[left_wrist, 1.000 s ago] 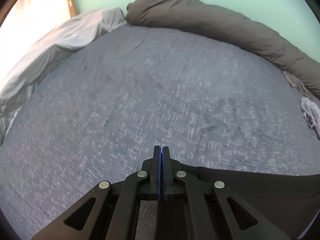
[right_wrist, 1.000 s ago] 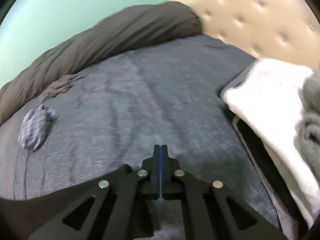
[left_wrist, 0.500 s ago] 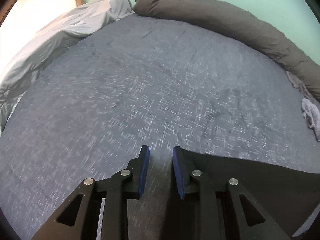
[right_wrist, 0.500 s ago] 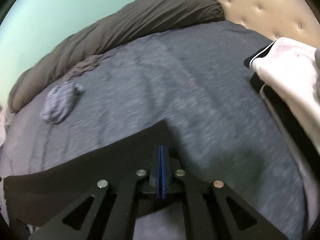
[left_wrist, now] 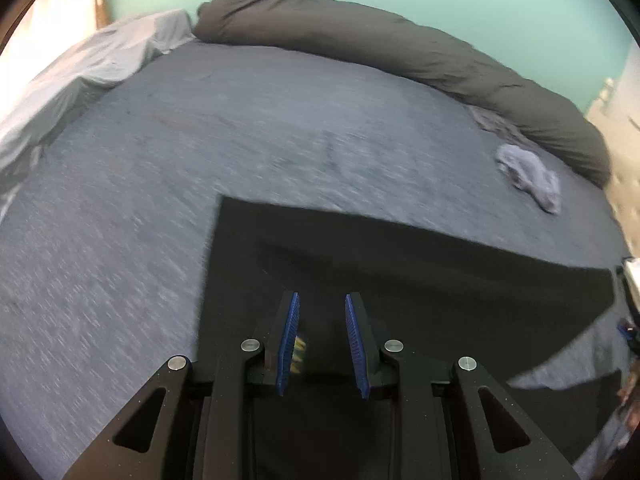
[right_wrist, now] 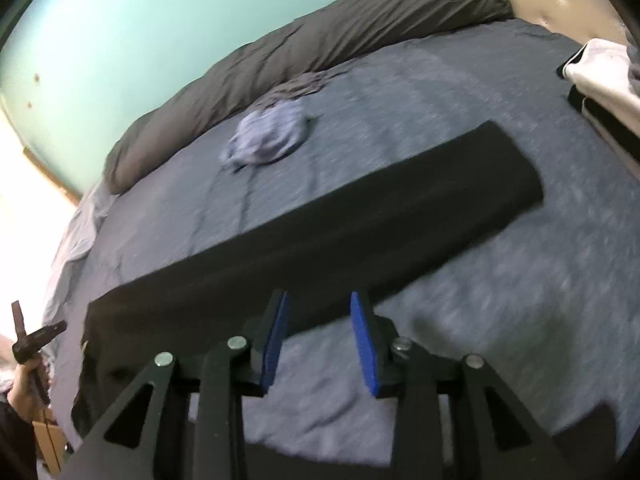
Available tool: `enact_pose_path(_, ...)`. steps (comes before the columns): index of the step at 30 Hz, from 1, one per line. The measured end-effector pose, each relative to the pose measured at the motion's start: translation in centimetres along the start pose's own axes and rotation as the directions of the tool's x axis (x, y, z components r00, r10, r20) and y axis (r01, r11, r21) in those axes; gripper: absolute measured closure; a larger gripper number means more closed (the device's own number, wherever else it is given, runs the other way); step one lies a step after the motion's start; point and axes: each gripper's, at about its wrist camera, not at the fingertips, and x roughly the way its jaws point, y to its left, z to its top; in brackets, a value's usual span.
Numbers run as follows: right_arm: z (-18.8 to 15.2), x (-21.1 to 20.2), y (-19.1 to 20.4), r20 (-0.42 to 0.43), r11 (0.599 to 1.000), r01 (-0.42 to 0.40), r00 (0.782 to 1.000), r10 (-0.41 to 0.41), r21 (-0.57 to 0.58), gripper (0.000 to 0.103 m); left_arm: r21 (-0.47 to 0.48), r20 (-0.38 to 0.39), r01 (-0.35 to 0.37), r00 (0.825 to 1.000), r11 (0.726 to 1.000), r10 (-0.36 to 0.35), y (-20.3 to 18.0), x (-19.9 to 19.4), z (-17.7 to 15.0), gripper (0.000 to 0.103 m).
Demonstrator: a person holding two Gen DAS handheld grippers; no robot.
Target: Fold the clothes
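The black cloth (right_wrist: pixel 320 232) was laid flat on the bed (right_wrist: pixel 460 92) — ready for the next fold. The right gripper (right_wrist: pixel 320 340) had just been opened, at 6 o'clock, empty. The left gripper (left_wrist: pixel 322 332) was apart too — nothing pinched.

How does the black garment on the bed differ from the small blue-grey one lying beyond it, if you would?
The black garment lies flat as a long folded band; the blue-grey garment is a crumpled heap. The black one is far larger and plain; the blue-grey one looks faintly striped. Both rest on the grey bedsheet, untouched.
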Motion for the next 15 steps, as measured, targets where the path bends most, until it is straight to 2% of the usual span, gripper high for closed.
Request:
enact_pose_path(2, -2.0, -0.1, 0.9, -0.016, 1.0, -0.026, 1.0, 0.026, 0.017, 0.06, -0.001, -0.014, 0.037, 0.999, 0.999, -0.037, -1.3, -0.4, -1.7, 0.077)
enact_pose_path(7, -5.9, -0.8, 2.2, -0.083, 0.998, -0.062, 0.994, 0.064, 0.032, 0.06, 0.054, -0.058, 0.052, 0.997, 0.997, -0.049, -3.3, -1.2, -5.2, 0.077)
enact_pose_path(11, -7.3, -1.9, 1.6, -0.138, 1.0, -0.002, 0.99, 0.006, 0.031, 0.058, 0.049, -0.077, 0.051, 0.996, 0.997, -0.048, -3.1, -1.9, -7.6, 0.076)
enact_pose_path(15, -8.7, -3.3, 0.2, -0.134, 0.996, 0.003, 0.991, 0.01, 0.094, 0.057, 0.045, -0.082, 0.055, 0.995, 0.997, -0.051, -3.5, -2.9, -9.8, 0.074)
